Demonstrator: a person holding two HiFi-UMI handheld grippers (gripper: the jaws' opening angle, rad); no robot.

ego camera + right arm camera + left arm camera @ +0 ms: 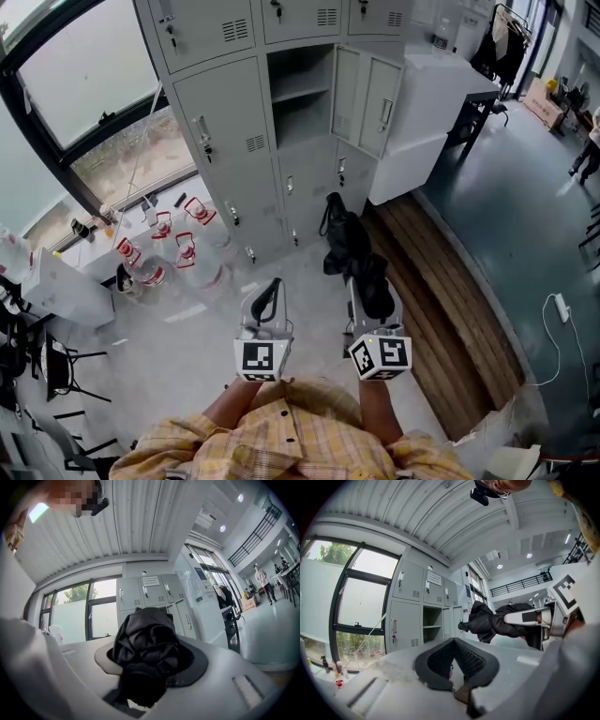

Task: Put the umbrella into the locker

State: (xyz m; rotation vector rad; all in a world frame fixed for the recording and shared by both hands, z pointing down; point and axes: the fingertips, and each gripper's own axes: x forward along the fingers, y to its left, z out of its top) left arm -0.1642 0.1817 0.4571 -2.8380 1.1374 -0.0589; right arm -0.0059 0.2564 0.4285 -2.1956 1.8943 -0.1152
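A folded black umbrella (352,248) juts forward from my right gripper (373,292), whose jaws are shut on its lower part; it points toward the grey lockers. One locker compartment (300,94) stands open with a shelf inside, its door (367,89) swung to the right. In the right gripper view the umbrella's bunched fabric (147,644) fills the jaws and hides the open compartment. My left gripper (270,295) is beside it, shut, with nothing between its pads. In the left gripper view the open locker (432,625) is ahead and the umbrella (497,620) hangs at the right.
Several water jugs with red handles (178,253) stand on the floor left of the lockers. A white cabinet (427,112) adjoins the open door. A wooden platform (441,309) runs along the right. A person (261,578) stands far off.
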